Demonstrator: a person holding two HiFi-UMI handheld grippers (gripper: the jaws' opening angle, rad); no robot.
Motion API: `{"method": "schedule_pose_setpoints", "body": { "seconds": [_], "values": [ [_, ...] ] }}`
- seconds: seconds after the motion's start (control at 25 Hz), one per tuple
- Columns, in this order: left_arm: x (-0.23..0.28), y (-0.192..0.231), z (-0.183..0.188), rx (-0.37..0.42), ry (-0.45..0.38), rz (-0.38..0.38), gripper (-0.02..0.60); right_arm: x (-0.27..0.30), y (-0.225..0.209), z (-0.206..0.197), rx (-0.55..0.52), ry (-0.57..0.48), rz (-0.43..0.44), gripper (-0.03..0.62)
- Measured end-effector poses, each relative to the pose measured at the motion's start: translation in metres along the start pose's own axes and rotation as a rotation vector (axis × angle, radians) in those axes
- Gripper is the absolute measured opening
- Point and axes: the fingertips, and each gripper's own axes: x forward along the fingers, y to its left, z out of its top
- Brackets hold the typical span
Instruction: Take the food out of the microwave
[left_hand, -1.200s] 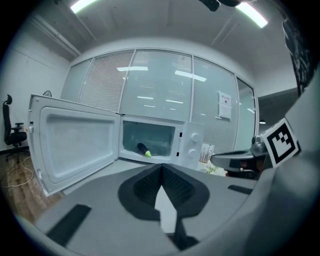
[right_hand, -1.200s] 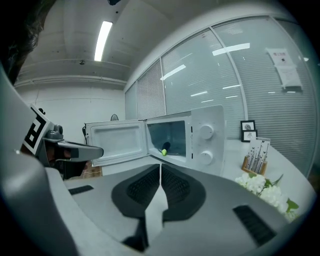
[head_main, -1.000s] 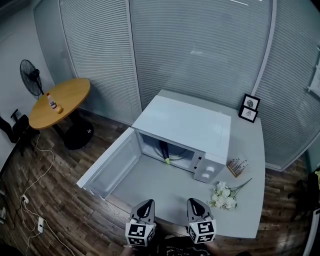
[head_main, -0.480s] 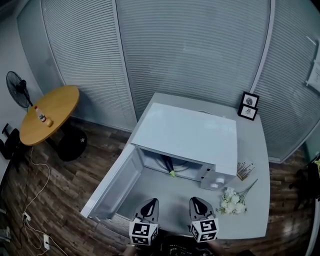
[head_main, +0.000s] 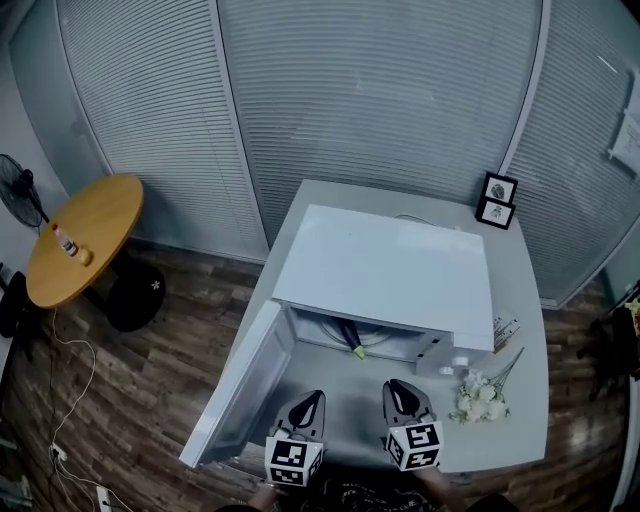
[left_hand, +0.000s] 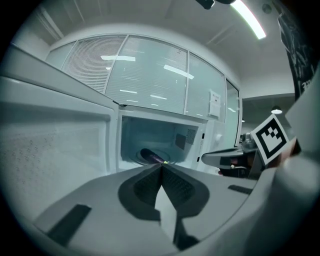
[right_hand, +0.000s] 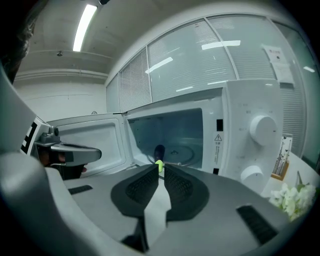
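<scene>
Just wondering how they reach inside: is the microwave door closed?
No, the door stands wide open, and the food shows inside.

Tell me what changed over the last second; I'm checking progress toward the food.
Both the left tongs and right tongs moved nearer the open microwave; the right's jaws are opening slightly, nothing between them. Nothing grabbed. The food remains inside, door open.

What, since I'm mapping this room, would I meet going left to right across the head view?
fan → round wooden table → open microwave door → food → flowers
</scene>
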Motion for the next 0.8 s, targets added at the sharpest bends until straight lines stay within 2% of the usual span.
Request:
{"method": "schedule_pose_setpoints", "body": {
  "seconds": [0.16, 0.52, 0.8],
  "values": [
    [0.001, 0.003, 0.0, 0.014, 0.012, -0.05, 0.008, 0.017, 0.008, 0.009, 0.023, -0.004, 0.012, 0.118],
    [0.006, 0.011, -0.004, 0.022, 0.031, -0.114, 0.008, 0.061, 0.024, 0.032, -0.032, 0.003, 0.063, 0.164],
    [0.004, 0.019, -0.013, 0.003, 0.053, -0.108, 0.006, 0.099, 0.019, 0.042, -0.071, 0.034, 0.053, 0.175]
  ]
}}
